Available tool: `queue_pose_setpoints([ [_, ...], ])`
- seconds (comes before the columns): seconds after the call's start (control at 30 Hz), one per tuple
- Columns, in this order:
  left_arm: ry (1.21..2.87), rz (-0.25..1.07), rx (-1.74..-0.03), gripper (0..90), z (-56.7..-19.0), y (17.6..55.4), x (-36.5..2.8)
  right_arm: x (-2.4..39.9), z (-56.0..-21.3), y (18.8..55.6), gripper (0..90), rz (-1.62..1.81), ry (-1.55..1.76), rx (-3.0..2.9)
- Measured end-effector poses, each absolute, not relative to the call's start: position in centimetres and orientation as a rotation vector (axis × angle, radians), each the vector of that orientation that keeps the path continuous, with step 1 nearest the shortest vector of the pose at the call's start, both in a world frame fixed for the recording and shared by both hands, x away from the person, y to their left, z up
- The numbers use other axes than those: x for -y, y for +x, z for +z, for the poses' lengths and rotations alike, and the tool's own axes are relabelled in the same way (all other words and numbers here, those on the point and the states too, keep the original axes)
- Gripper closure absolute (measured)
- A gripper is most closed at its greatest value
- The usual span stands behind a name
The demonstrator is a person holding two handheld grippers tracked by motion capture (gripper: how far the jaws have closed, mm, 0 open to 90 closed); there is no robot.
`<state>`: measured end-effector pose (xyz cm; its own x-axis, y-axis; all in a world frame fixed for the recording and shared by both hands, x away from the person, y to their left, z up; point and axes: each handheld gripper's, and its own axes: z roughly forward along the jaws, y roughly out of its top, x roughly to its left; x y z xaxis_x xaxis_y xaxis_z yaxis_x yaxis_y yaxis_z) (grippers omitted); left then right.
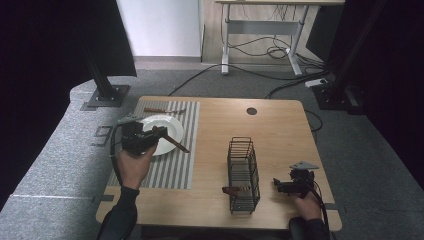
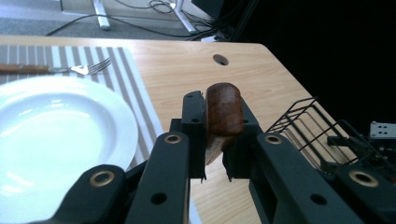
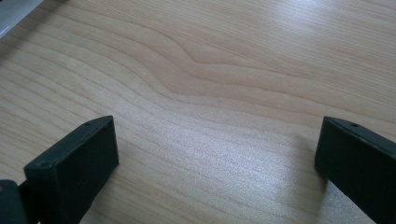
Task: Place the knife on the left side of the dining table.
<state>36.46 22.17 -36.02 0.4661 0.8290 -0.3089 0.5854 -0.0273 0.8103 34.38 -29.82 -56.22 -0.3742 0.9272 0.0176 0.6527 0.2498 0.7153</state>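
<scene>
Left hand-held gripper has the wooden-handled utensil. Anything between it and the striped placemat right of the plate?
Nothing visible. The left hand-held gripper holds the wooden-handled utensil above the plate's right edge; the placemat strip beside it is bare. The fork lies beyond the plate, the wire basket further right.

A desk (image 1: 280, 20) stands beyond the table, cables (image 1: 260, 50) beneath.

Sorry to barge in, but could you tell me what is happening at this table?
A person works with two handheld claws. The left claw is clamped on a wooden-handled utensil beside the white plate on the striped placemat. The right claw rests open near the wire basket.
</scene>
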Motion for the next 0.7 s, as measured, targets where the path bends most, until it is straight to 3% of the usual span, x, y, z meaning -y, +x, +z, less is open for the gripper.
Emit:
queue_pose_setpoints([
  [0.7, 1.696, 0.216, -1.342, 80.0, -40.9, 35.1, -25.6, 29.8, -56.2, 34.4, 0.0, 0.906, 1.442, -2.117],
])
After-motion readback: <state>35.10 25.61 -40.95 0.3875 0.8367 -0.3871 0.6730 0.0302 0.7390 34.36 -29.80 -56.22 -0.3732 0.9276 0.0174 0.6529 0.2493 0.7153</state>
